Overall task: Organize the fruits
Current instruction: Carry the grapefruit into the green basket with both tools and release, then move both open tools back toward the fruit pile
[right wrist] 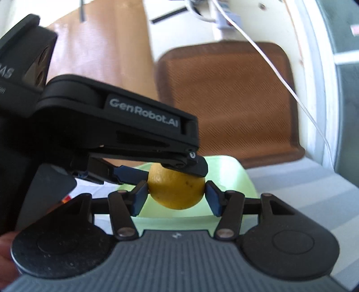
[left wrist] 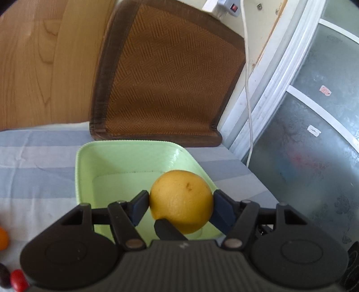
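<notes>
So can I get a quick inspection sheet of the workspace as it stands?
Surface: striped cloth, flat.
Job's things: yellow fruit held over the empty green tray.
Clutter: orange fruit and small red and dark items at the left edge.
Grippers: left gripper and right gripper both have pads against the yellow fruit.
Cables: white cable hanging down the wall from a power strip.
Surroundings: woven mat, wood panel, frosted glass door.

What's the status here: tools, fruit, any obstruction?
Left tool and right tool both clamped on the yellow fruit. Fruit held above green tray. Tray empty, nothing blocking.
</notes>
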`<action>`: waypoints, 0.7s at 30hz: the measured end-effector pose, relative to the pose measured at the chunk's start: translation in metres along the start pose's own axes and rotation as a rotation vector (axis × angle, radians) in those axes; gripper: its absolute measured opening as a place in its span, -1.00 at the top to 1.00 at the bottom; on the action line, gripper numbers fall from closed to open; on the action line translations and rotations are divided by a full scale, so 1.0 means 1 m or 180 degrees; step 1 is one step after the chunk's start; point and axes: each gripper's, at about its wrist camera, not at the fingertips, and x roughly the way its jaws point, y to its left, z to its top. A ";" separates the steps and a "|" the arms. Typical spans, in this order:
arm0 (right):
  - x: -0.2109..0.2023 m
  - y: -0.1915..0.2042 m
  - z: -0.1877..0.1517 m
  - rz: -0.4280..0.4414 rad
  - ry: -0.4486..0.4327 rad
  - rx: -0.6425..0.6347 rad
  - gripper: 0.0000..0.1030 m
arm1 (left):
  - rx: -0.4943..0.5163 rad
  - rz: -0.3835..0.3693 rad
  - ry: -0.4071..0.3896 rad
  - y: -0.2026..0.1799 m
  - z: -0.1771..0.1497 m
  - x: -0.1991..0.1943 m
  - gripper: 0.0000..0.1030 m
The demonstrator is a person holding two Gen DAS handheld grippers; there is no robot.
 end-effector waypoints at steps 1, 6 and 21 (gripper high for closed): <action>0.003 -0.003 0.000 -0.0041 0.0047 0.0067 -0.15 | -0.0042 -0.0015 -0.0007 0.001 0.001 0.004 -0.21; -0.001 -0.011 0.001 -0.0226 -0.0063 0.0378 -0.17 | -0.0030 0.0015 -0.0122 -0.008 0.006 0.010 -0.44; -0.014 -0.041 0.002 -0.0583 -0.0400 0.0621 -0.16 | -0.0089 0.0894 -0.1263 0.065 -0.032 -0.199 -0.44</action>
